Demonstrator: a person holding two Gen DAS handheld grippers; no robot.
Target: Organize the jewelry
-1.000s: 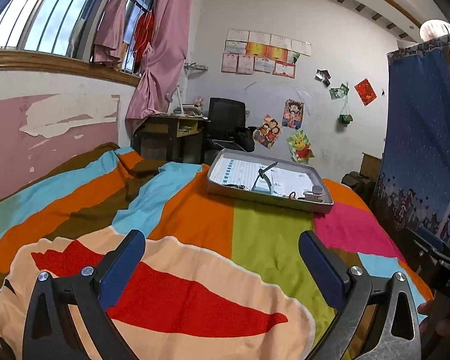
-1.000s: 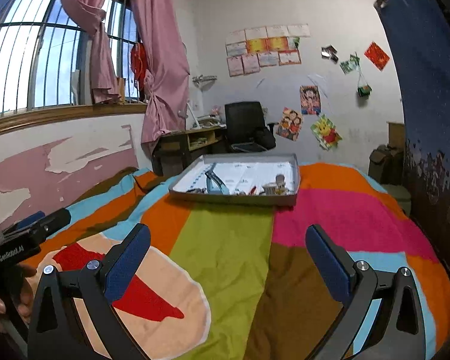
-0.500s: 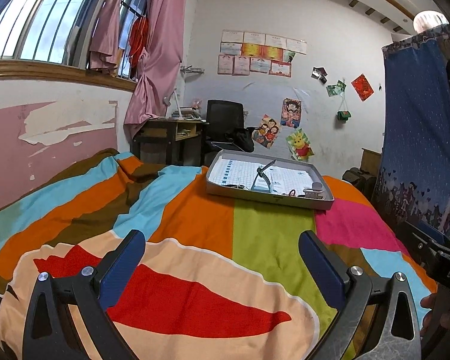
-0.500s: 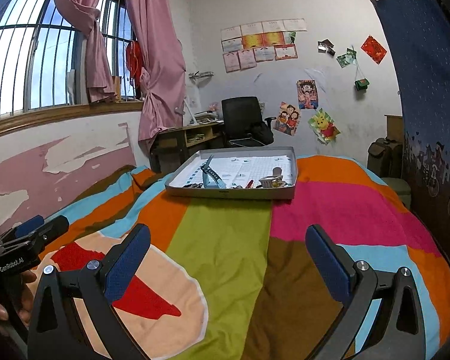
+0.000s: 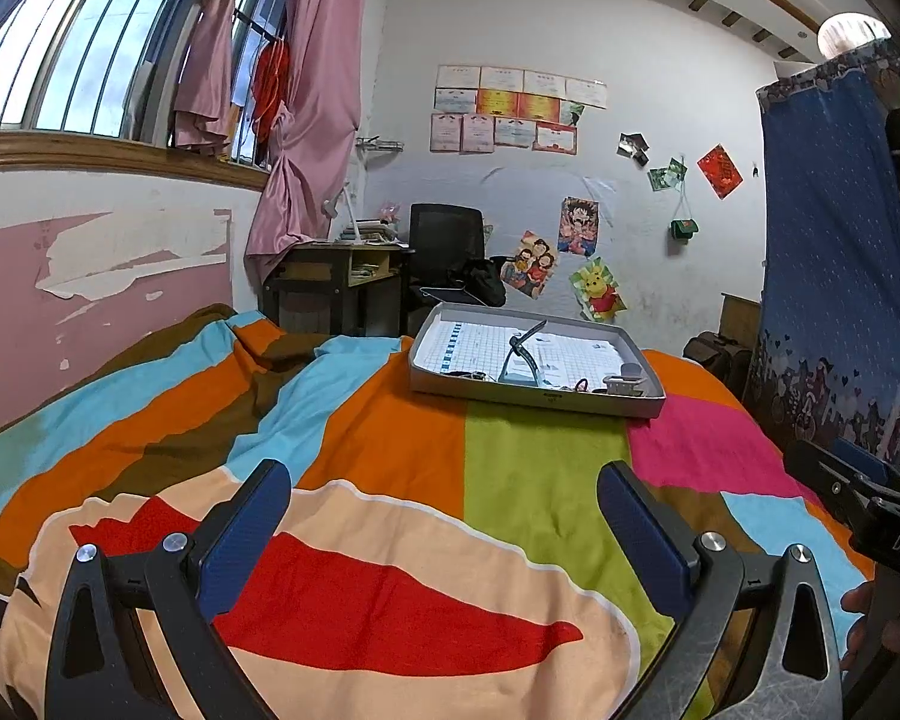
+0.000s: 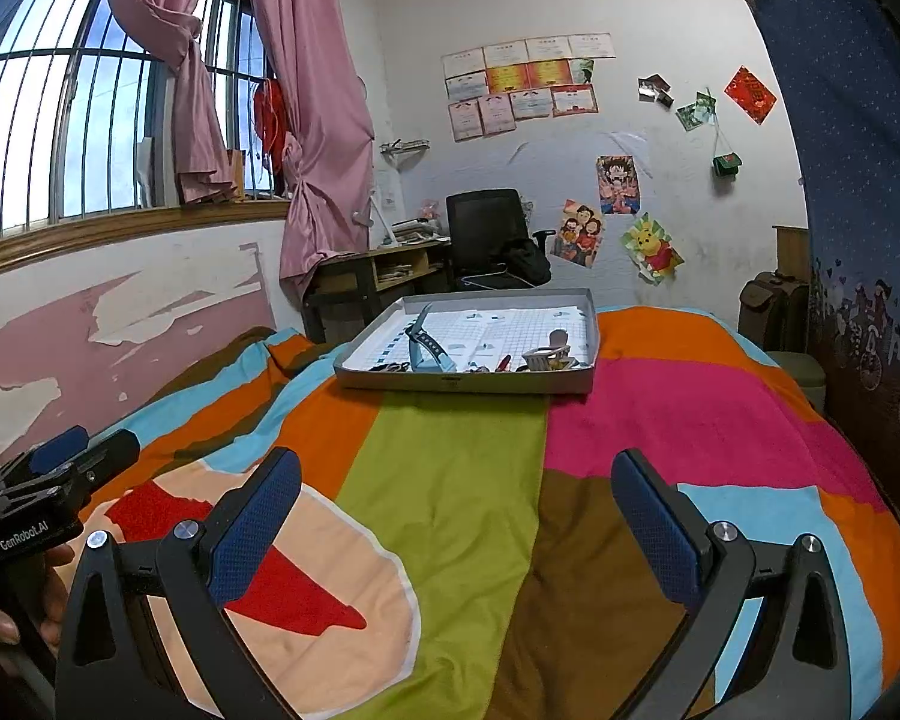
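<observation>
Over the last second both views tilted slightly, the grey tray (image 5: 534,402) of jewelry sliding lower mid-frame, while the left gripper (image 5: 444,516) and right gripper (image 6: 456,507) gaped wide, empty, well short of it

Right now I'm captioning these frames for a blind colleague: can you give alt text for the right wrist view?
An open right gripper, holding nothing, hangs over a bed's colourful striped blanket, facing a shallow grey tray of small jewelry pieces farther up the bed. The left gripper shows at the left edge; behind are a desk, black chair and pink curtains.
</observation>
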